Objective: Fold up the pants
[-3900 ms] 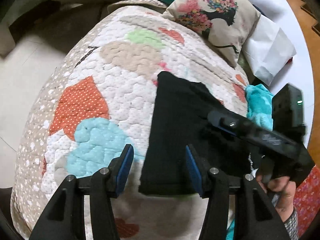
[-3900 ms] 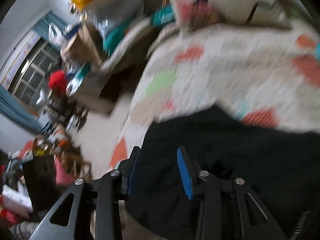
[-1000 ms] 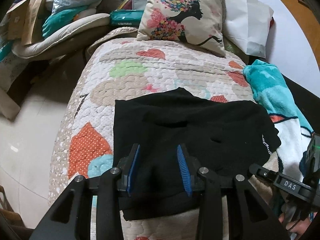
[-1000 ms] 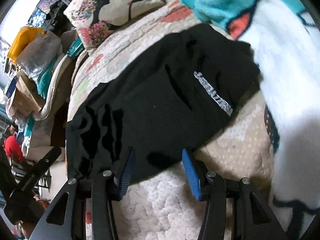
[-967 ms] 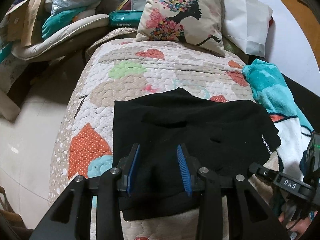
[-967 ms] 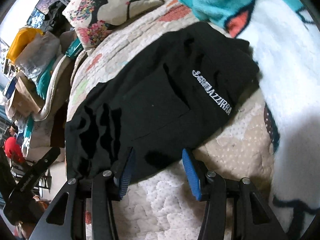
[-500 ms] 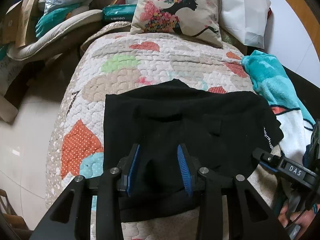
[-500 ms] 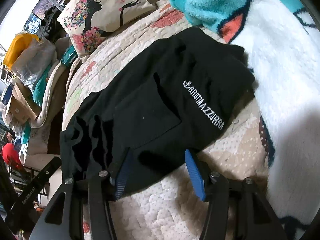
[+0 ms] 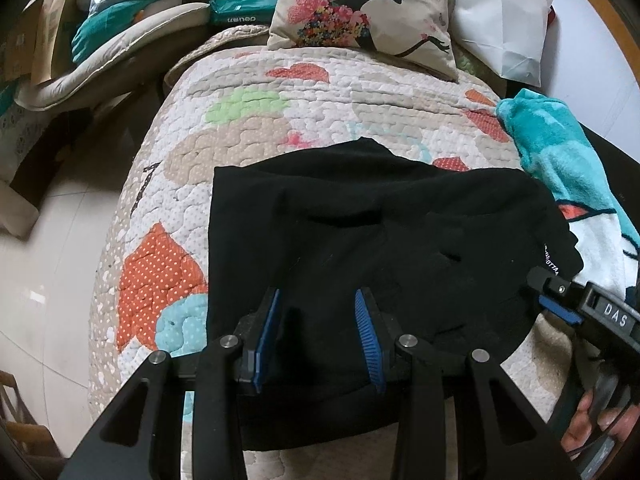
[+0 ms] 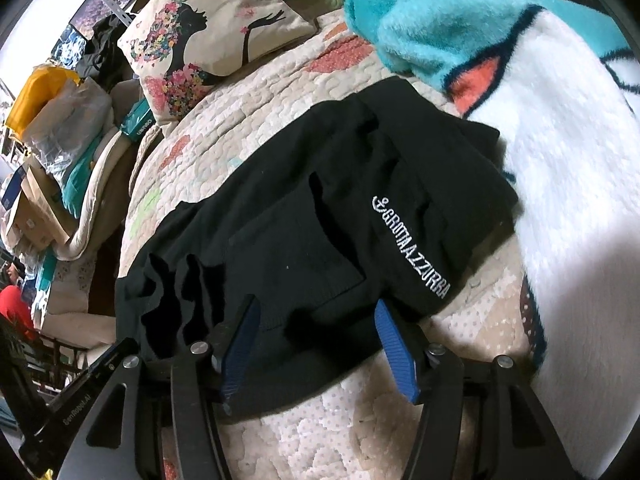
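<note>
The black pants lie folded into a compact block on the quilted bedspread. In the right wrist view the pants show a white logo. My left gripper is open and empty, held just above the near part of the pants. My right gripper is open and empty over the near edge of the pants. The right gripper also shows at the right edge of the left wrist view.
A floral cushion and a white bag lie at the head of the bed. A teal and white fleece blanket lies right of the pants. Piled bedding and boxes stand to the left, beyond bare floor.
The pants went from a narrow block to a wider folded block lying still. Over the last second both grippers have pulled back slightly, staying open.
</note>
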`<state>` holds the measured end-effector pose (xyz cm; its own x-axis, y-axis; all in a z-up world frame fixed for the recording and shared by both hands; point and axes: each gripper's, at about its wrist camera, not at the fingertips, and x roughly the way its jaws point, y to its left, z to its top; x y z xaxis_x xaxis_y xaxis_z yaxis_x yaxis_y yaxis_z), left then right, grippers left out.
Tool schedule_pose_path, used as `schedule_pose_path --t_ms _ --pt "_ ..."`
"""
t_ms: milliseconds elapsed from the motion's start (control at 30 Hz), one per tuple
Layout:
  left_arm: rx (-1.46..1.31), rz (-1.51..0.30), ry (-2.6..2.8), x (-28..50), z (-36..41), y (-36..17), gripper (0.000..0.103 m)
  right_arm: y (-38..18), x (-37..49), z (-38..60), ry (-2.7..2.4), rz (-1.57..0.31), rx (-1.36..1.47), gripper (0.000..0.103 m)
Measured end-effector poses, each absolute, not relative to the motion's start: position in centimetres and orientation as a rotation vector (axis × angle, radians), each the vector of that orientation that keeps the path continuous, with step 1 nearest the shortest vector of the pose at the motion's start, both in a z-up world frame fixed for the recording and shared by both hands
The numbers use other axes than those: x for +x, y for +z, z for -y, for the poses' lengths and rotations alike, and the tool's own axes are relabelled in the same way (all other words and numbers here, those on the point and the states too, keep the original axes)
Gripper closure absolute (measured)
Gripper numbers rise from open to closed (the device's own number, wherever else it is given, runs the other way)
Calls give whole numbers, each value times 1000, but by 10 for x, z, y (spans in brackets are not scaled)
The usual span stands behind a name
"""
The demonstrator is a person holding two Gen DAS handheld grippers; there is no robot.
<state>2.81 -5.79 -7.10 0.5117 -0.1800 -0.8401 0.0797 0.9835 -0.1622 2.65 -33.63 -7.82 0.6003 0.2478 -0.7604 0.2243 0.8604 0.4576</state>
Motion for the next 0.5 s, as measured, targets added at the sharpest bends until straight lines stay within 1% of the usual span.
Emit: schedule_pose_path --t_ms 100,233,367,500 --pt "-126 -1038 -161 29 56 -70 66 -78 29 340 10 -935 574 38" --pt "-158 -1048 -232 40 63 -55 66 -77 32 345 -1 -925 597 38" --pt "-44 -1038 -332 65 100 -37 66 -77 34 351 4 -918 627 38" --pt "57 -1080 -452 97 152 -34 66 -79 35 362 14 -904 704 38"
